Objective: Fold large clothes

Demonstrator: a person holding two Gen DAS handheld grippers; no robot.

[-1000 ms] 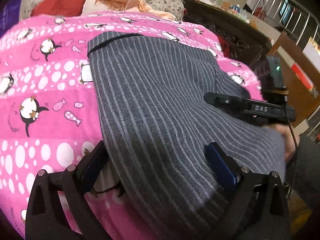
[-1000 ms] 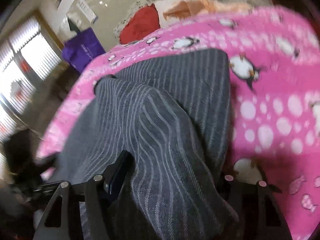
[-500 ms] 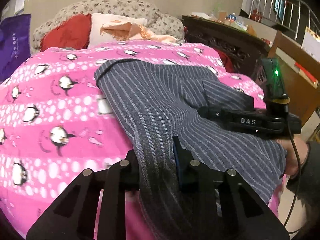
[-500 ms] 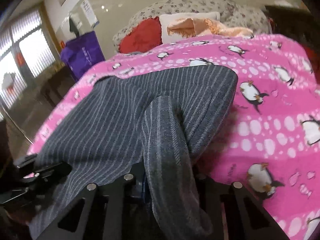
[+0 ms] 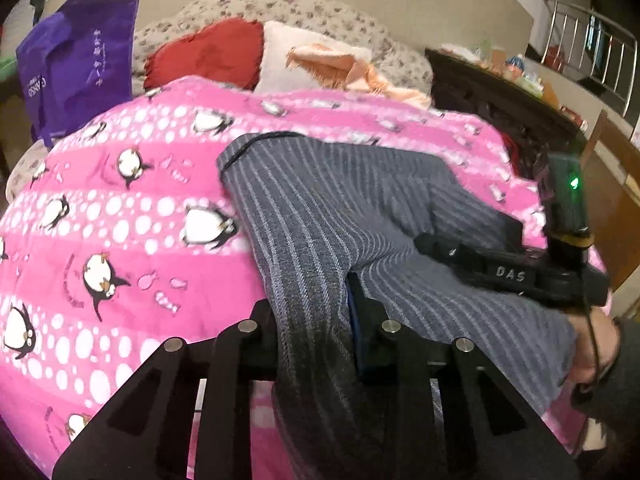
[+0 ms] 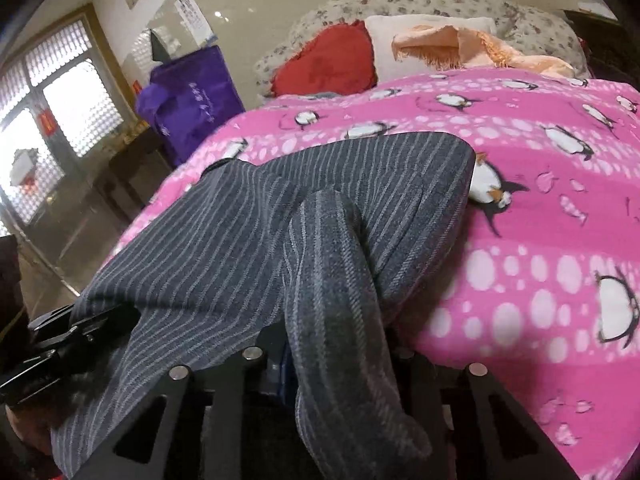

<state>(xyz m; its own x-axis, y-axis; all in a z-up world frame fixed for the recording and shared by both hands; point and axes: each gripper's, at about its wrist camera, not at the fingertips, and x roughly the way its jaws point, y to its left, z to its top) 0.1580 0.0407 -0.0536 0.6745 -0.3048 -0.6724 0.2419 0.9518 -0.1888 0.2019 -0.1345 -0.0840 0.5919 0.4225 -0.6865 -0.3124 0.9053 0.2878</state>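
Note:
A grey striped garment lies on a pink penguin blanket, its far dark-trimmed edge flat and its near edge raised. My left gripper is shut on the garment's near left edge, a ridge of cloth pinched between the jaws. My right gripper is shut on the near right edge of the garment in the same way. The right gripper also shows in the left wrist view, at the right over the cloth. The left gripper shows at the lower left of the right wrist view.
Red and white pillows and a peach cloth lie at the bed's head. A purple bag stands to the left. A dark wooden cabinet and metal railing are at the right. A glass door lies far left.
Both grippers went from open around the garment's near edge to shut on it. They have since lifted the edge, and the views have tilted up toward the bed's head.

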